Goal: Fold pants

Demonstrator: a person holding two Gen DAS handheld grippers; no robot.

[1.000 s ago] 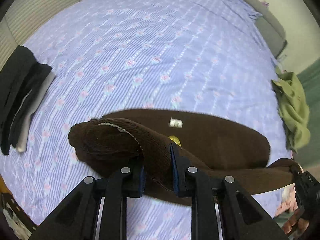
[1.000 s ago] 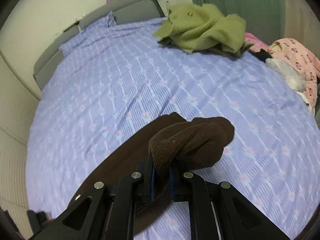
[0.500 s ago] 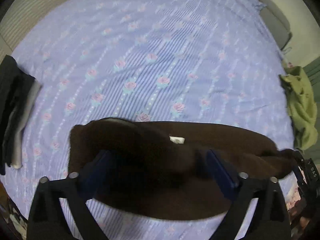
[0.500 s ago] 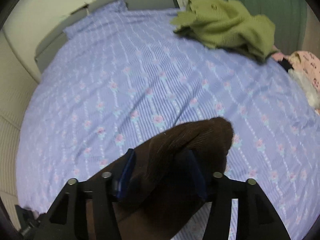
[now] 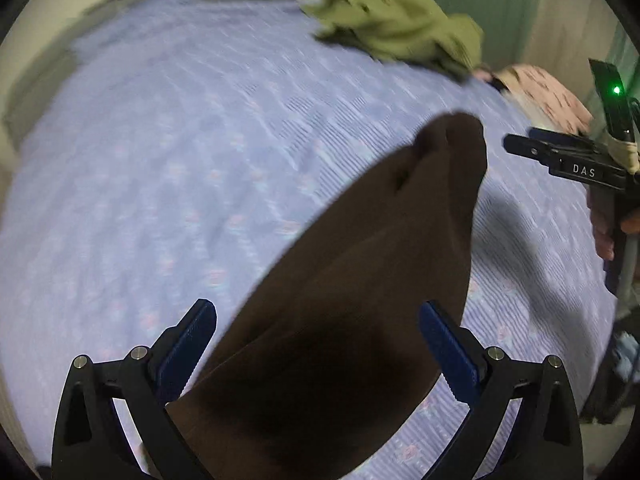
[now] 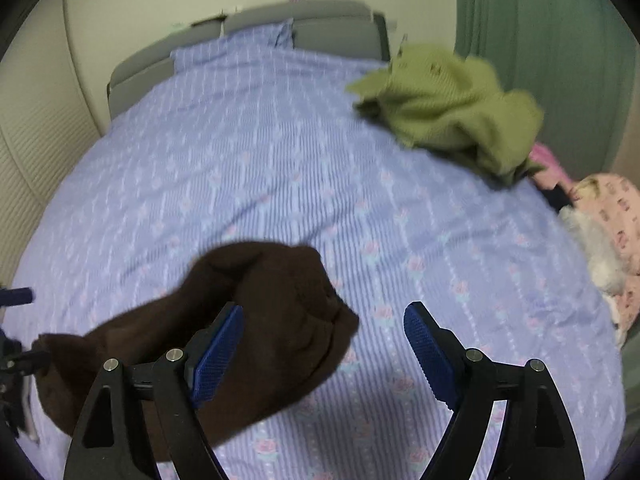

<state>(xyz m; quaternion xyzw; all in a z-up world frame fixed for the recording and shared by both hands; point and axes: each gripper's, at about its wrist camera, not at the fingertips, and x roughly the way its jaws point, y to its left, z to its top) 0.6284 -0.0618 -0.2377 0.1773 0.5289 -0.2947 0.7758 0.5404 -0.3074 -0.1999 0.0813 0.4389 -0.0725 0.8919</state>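
Observation:
The brown pants [image 5: 360,280] lie folded in a long band on the lilac flowered bed sheet [image 5: 180,160]. My left gripper [image 5: 318,336] is open, its blue pads wide apart over the near end of the band, holding nothing. My right gripper [image 6: 323,338] is open too; the other end of the brown pants [image 6: 256,312] lies bunched under its left finger. The right gripper also shows at the right edge of the left wrist view [image 5: 568,160], just beyond the pants' far end.
A green knit garment [image 6: 452,112] lies crumpled at the far right of the bed. Pink patterned clothes [image 6: 608,216] are piled at the right edge. A grey headboard [image 6: 304,24] and a pillow stand at the far end. A green curtain hangs at the right.
Both grippers held the pants' ends shut one second ago, then opened and let them drop onto the sheet. The left wrist view has swung to the right, along the band.

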